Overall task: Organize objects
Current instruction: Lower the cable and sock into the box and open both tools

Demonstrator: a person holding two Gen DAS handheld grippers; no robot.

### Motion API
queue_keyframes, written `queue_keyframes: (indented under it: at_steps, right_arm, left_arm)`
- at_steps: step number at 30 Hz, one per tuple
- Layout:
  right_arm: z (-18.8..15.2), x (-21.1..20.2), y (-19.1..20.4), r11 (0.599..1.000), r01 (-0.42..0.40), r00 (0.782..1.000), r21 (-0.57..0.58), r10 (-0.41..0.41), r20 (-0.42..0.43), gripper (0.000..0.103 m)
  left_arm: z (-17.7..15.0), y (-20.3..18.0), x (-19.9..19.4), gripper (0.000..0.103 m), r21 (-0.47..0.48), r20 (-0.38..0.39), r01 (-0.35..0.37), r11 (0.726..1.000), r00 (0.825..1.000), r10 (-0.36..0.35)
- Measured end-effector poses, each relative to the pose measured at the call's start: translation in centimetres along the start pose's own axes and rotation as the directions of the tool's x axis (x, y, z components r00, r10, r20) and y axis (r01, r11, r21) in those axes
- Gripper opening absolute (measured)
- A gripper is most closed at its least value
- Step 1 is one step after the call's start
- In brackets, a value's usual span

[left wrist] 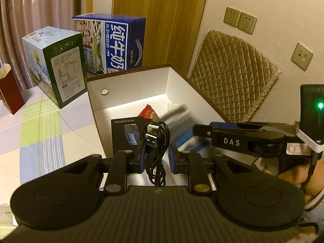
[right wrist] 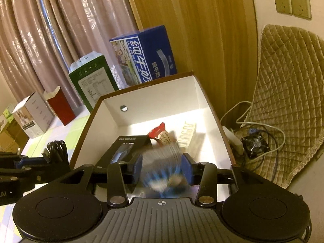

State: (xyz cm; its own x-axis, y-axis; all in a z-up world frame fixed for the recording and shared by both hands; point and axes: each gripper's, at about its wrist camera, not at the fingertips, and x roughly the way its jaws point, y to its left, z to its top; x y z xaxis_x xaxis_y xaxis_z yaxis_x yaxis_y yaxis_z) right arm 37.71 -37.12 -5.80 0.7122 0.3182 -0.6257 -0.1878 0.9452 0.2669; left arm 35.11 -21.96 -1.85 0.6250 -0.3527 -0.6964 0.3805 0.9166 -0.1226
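A coiled black cable (left wrist: 157,141) sits clenched in the left gripper (left wrist: 156,154) over the near edge of the open white box (right wrist: 149,99), while the right gripper (right wrist: 164,167), fingers released, frames a blurred blue-and-white packet (right wrist: 164,172) above it, on a checked cloth (left wrist: 40,133) beside cartons (left wrist: 110,44), curtain (right wrist: 50,30) and wood panel (right wrist: 192,20).

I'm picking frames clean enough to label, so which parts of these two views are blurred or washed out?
Left wrist view: the coiled USB cable in the left tool is sharp; the item by the right tool is smeared. Right wrist view: the blue-and-white item between its fingers is streaked beyond recognition. Both views: the white box floor glares; edges bend.
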Motion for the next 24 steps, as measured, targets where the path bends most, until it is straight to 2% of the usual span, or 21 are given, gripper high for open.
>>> queue_keyframes:
  at_steps: [7, 14, 24]
  right_arm:
    - [-0.1, 0.0, -0.7, 0.999, 0.005, 0.999, -0.038, -0.006, -0.034, 0.042]
    - [-0.9, -1.2, -0.3, 0.987, 0.045, 0.998, -0.156, -0.052, -0.044, 0.042]
    - [-0.8, -3.0, -1.8, 0.987, 0.085, 0.996, -0.135, -0.089, -0.019, 0.042]
  left_arm:
    - [0.0, -0.2, 1.2, 0.019, -0.004, -0.027, 0.005, 1.000, 1.000, -0.005]
    - [0.1, -1.2, 2.5, 0.019, 0.005, -0.055, 0.035, 0.999, 0.998, -0.035]
    - [0.4, -3.4, 4.7, 0.019, 0.014, -0.092, 0.093, 0.996, 0.992, -0.091]
